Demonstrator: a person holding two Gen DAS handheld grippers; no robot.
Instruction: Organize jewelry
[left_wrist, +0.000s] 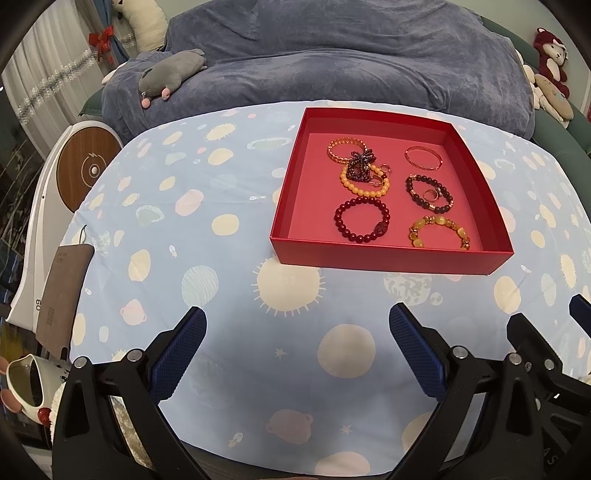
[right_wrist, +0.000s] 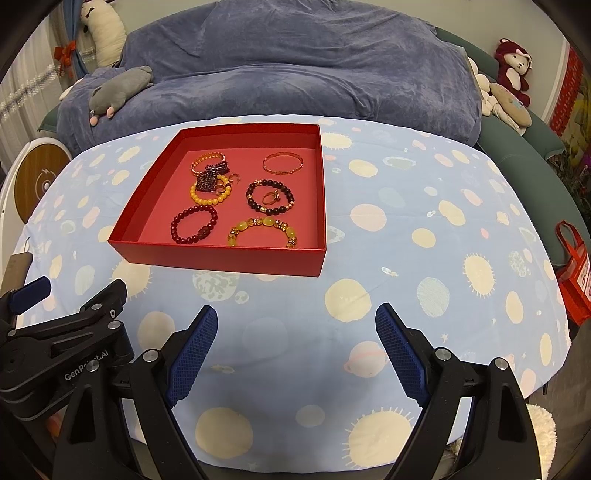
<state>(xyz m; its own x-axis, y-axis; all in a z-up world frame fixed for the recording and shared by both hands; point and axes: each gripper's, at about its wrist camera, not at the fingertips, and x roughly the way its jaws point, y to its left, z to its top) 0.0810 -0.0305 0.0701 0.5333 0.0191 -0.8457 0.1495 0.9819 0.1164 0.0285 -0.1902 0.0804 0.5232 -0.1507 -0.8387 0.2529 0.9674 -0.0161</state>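
Observation:
A shallow red box (left_wrist: 388, 258) (right_wrist: 221, 260) sits on the table and holds several bracelets and rings. Inside lie a dark red bead bracelet (left_wrist: 360, 219) (right_wrist: 194, 225), a yellow amber one (left_wrist: 439, 230) (right_wrist: 264, 230), a black bead one (left_wrist: 430, 194) (right_wrist: 269, 197) with a ring inside it, an orange bead one (left_wrist: 364, 182) (right_wrist: 210, 194) under a purple beaded piece (left_wrist: 360, 164) (right_wrist: 210, 175), and a thin copper bangle (left_wrist: 423, 157) (right_wrist: 283, 162). My left gripper (left_wrist: 297, 338) and right gripper (right_wrist: 295, 332) hover open over the cloth, short of the box, with nothing between the fingers.
The round table wears a light blue planet-print cloth (left_wrist: 221, 221) (right_wrist: 424, 240). Behind it stands a sofa under a blue blanket (left_wrist: 314, 55) with plush toys. A white device with a wooden disc (left_wrist: 86, 170) stands at the left, and a red bag (right_wrist: 574, 273) hangs at the right.

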